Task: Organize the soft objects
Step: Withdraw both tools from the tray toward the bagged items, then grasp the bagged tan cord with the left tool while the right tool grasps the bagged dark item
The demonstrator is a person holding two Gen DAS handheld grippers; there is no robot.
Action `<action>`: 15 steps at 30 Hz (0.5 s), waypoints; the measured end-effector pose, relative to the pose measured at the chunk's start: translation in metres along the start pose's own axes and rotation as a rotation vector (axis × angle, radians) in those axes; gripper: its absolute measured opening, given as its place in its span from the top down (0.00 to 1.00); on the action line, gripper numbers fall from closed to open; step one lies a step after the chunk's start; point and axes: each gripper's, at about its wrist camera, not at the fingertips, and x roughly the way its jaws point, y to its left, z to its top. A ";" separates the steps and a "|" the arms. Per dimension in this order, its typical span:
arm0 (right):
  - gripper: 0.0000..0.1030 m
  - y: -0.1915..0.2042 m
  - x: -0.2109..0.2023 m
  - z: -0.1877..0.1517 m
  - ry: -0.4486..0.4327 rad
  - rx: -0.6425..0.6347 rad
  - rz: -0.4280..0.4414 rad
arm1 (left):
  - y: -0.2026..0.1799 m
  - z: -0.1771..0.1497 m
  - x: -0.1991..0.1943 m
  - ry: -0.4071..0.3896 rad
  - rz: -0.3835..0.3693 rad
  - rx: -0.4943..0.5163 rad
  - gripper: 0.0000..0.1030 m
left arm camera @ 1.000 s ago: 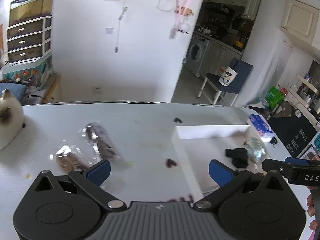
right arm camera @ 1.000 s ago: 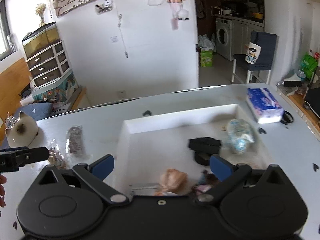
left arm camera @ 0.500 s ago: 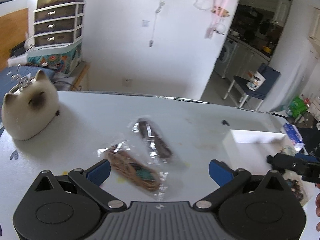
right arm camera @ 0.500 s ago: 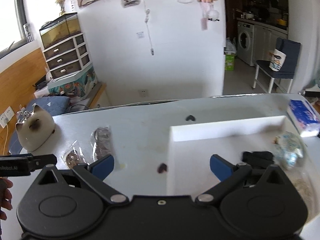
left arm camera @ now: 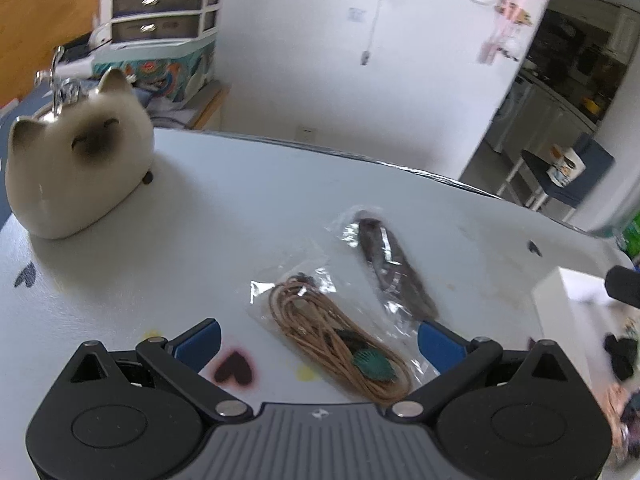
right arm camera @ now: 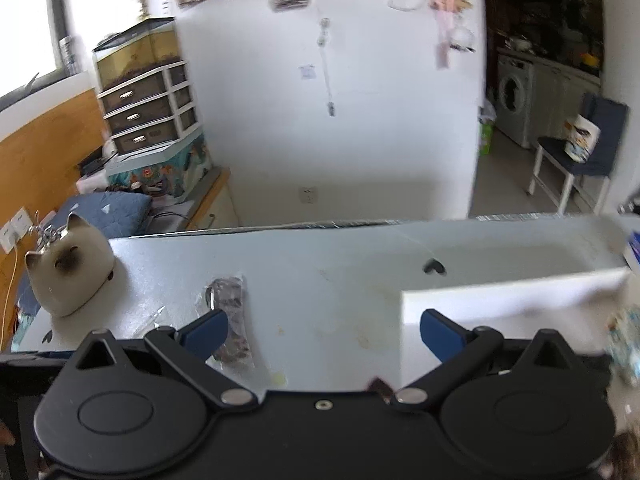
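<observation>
Two clear plastic bags lie on the white table. One holds a coil of tan cord with a green shell (left arm camera: 340, 340); it rests between the blue pads of my open left gripper (left arm camera: 318, 340). The other bag holds a dark brown bundle (left arm camera: 390, 268) and lies just beyond, toward the right pad; it also shows as the dark bag (right arm camera: 230, 320) by the left pad of my open right gripper (right arm camera: 323, 330), which holds nothing. The white tray (right arm camera: 500, 292) stands at the right with several small soft items in it.
A cream cat figure (left arm camera: 76, 168) sits at the table's left edge. Small heart stickers (left arm camera: 232, 368) mark the tabletop. The right gripper's tip (left arm camera: 624, 284) shows at the right of the left wrist view. Beyond the table are a drawer unit (right arm camera: 148, 112) and a chair (right arm camera: 576, 156).
Both grippers swung left, away from the tray. The left one closed in on the two bags, so the cord bag now lies between its pads. Both stay open.
</observation>
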 end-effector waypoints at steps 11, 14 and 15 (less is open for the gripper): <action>0.21 0.046 0.081 0.013 0.103 -0.089 0.099 | 0.001 0.010 0.045 0.009 0.060 0.026 0.00; 0.46 0.060 0.109 0.011 0.158 -0.110 0.109 | 0.005 0.005 0.049 0.023 0.069 0.064 0.00; 0.50 0.063 0.117 0.010 0.172 -0.112 0.110 | 0.008 0.003 0.048 0.021 0.061 0.064 0.00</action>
